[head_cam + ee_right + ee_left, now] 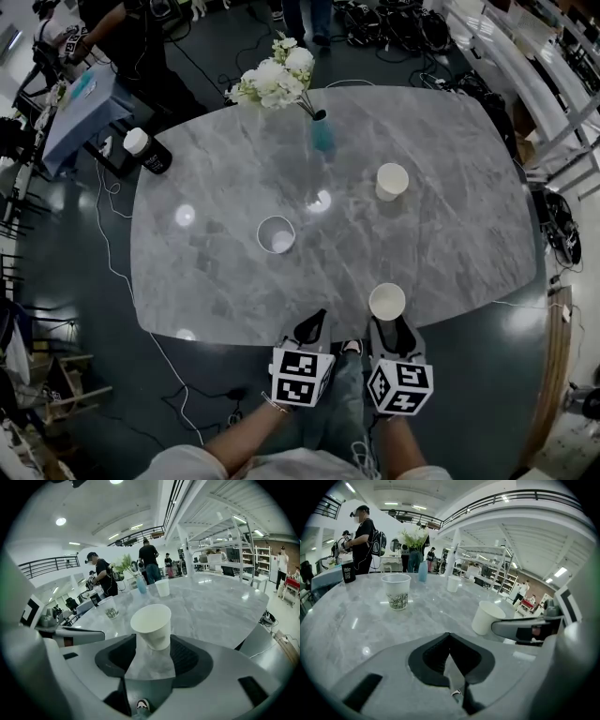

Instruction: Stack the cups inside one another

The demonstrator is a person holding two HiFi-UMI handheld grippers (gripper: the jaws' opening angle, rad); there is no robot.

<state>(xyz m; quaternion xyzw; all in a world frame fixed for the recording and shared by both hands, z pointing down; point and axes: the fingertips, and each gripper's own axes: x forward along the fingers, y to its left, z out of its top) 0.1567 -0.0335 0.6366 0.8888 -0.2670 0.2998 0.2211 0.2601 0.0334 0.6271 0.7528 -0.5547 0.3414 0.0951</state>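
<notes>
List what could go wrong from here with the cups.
1. The near cup stands by the front edge of the table, between the jaws of the open right tool; a bump might tip it off.
2. It looks like thin paper, so a hard squeeze might crush it.

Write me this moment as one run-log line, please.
left gripper: shut, empty | right gripper: open, near white cup between jaw tips, not gripped | clear cup, far white cup: apart, unstacked

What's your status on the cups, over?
Left gripper shut, empty. Right gripper open around near white cup. Printed cup, far white cup separate, unstacked. Nothing blocking.
</notes>
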